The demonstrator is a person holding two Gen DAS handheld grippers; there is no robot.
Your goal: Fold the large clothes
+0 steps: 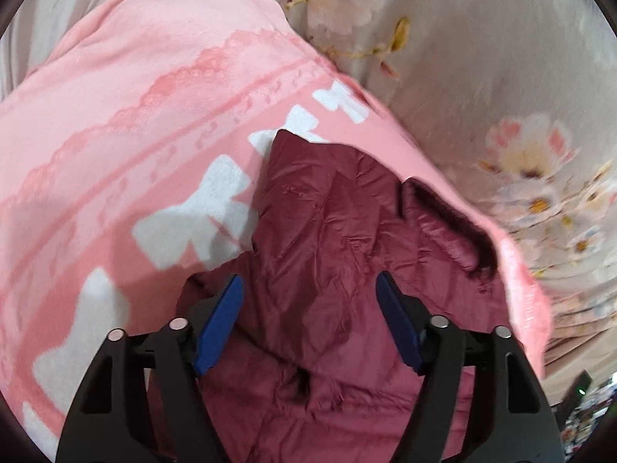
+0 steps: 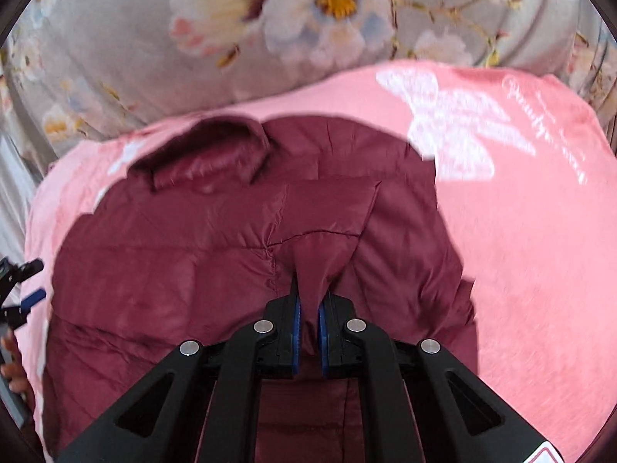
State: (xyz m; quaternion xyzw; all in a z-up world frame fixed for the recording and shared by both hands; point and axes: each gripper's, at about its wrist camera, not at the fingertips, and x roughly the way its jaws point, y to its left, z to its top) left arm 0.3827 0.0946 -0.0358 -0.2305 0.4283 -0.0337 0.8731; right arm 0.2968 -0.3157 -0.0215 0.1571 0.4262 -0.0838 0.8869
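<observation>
Maroon, shiny and quilted, the jacket (image 1: pixel 331 239) lies on a pink fleece blanket (image 1: pixel 127 115), beside a grey flowered quilt (image 1: pixel 482 58). From the left wrist its long body runs away from the left gripper (image 1: pixel 309 289), whose blue pads stand wide above it, holding nothing. From the right wrist, the right gripper (image 2: pixel 307 310) pinches a fold of jacket (image 2: pixel 216 239) cloth, collar (image 2: pixel 208 146) at the far end.

The left gripper (image 1: pixel 310 289) hangs with jaws apart over the maroon jacket (image 1: pixel 327 250), which lies on the pink blanket (image 1: pixel 115 115); floral bedding (image 1: pixel 482 77) lies beyond the blanket.
</observation>
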